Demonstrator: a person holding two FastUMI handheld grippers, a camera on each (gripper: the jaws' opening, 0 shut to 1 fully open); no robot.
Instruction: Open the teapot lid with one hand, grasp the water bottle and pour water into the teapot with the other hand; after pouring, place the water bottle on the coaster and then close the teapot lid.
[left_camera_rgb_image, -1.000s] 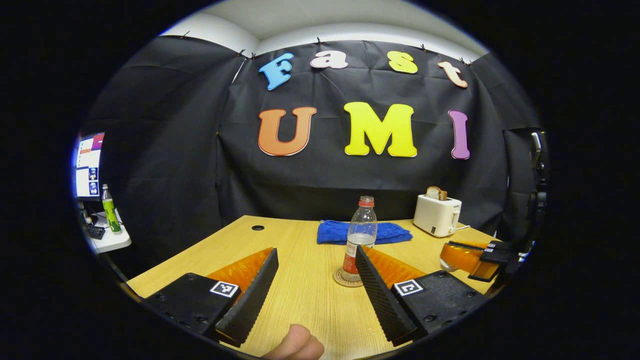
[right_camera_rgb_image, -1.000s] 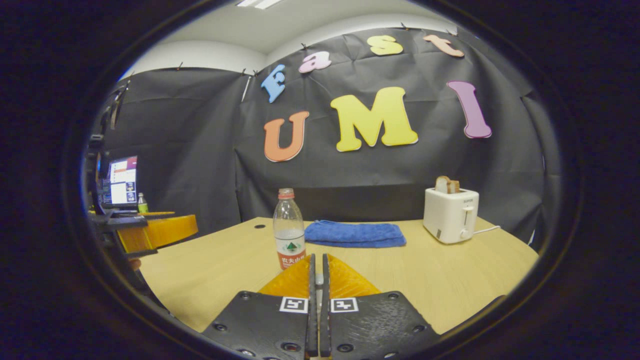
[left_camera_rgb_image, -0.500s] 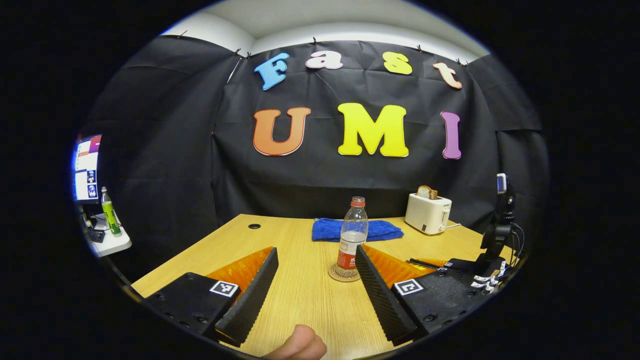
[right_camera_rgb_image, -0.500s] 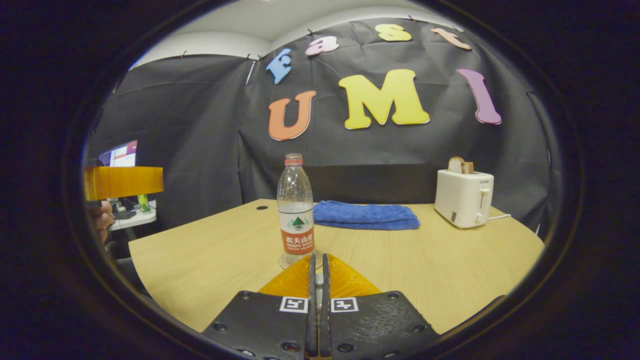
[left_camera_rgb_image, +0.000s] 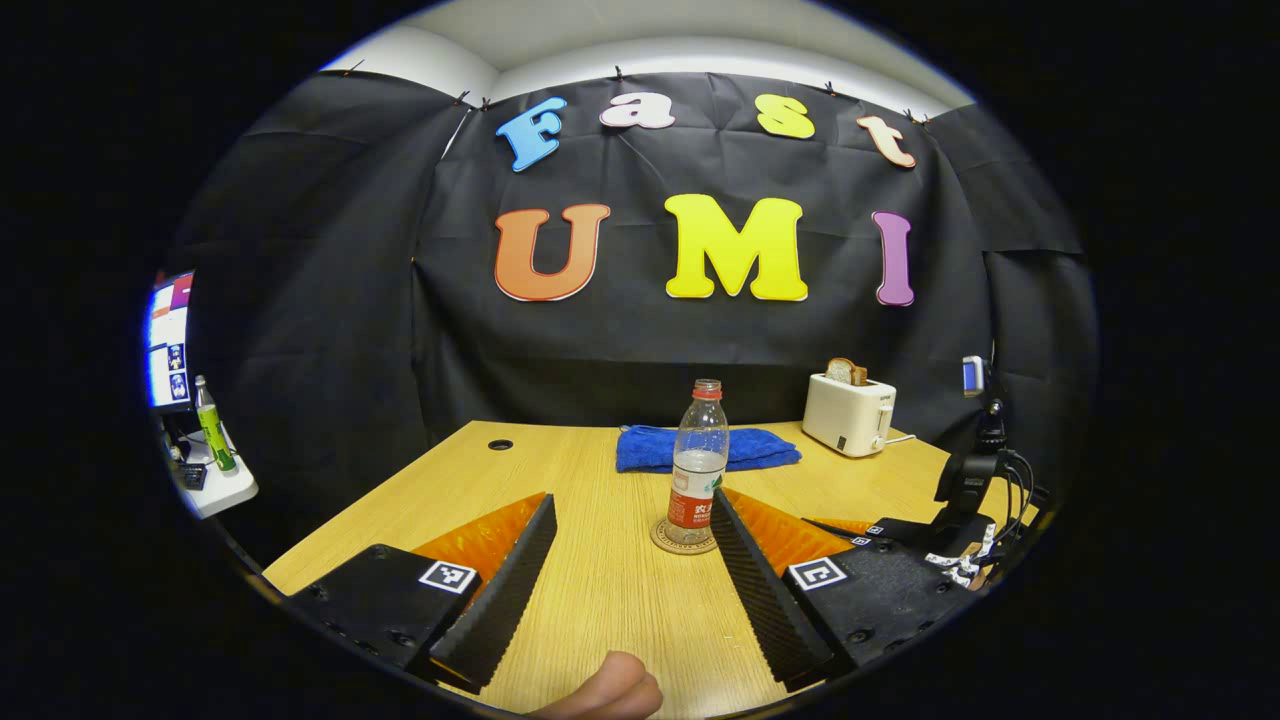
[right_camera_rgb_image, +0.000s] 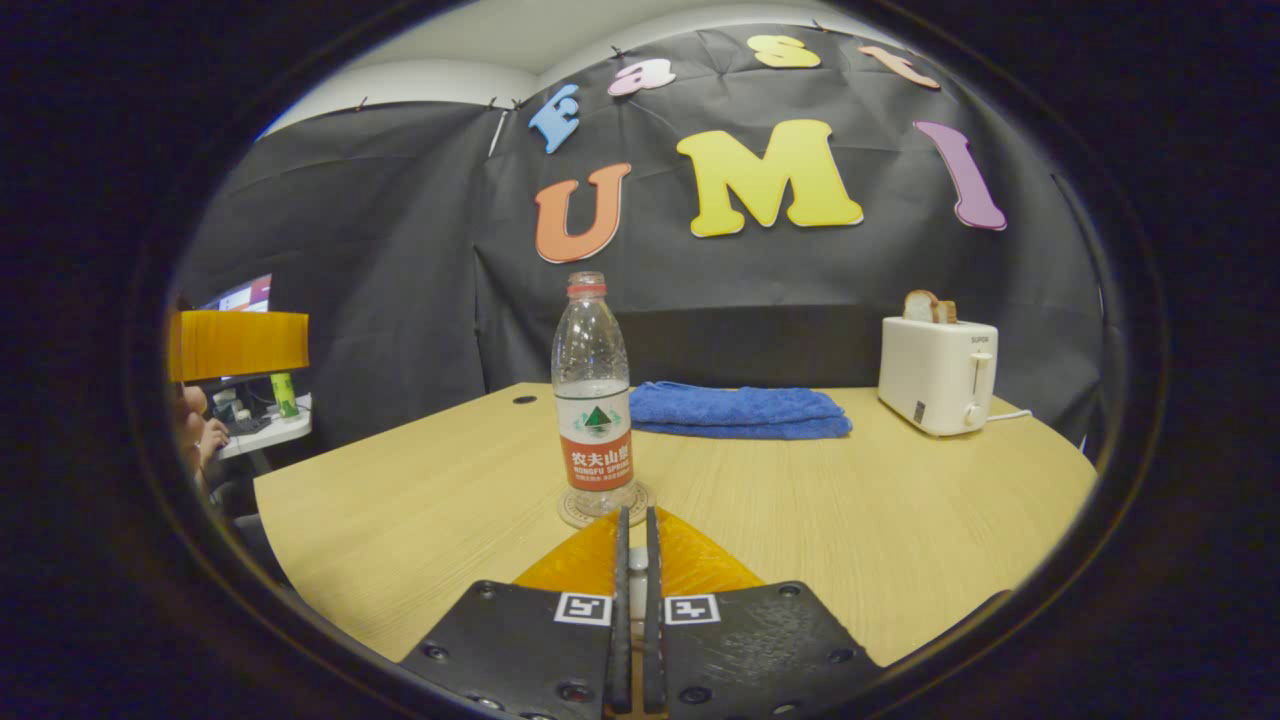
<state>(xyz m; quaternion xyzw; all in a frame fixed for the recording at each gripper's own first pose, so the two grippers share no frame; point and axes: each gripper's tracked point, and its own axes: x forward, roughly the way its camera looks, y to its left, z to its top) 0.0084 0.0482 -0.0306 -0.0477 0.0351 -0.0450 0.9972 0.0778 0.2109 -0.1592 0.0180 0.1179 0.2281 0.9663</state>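
The water bottle (right_camera_rgb_image: 594, 385) stands upright on the round coaster (right_camera_rgb_image: 603, 505), straight ahead of the right hand-held gripper (right_camera_rgb_image: 632, 560) and just past its fingertips; seen from the left hand-held gripper (left_camera_rgb_image: 625, 560), it sits ahead and a little to the right, near the tip of that gripper's right finger. The right hand-held gripper's fingers are pressed together on nothing; the left one's are spread wide, also empty.

The bottle looks like thin clear plastic, roughly half full, so I judge it light, a bit squashy and smooth-sided. The labelled band around the lower body seems the safest place to grip, since it is low and near the water's weight; too hard a squeeze may dent it.

Counted: one water bottle, one coaster, one folded blue cloth (right_camera_rgb_image: 738, 410) and one toaster (right_camera_rgb_image: 937, 363) farther off on the surface (right_camera_rgb_image: 880, 520), two hand-held grippers. No teapot is to be seen from either gripper.
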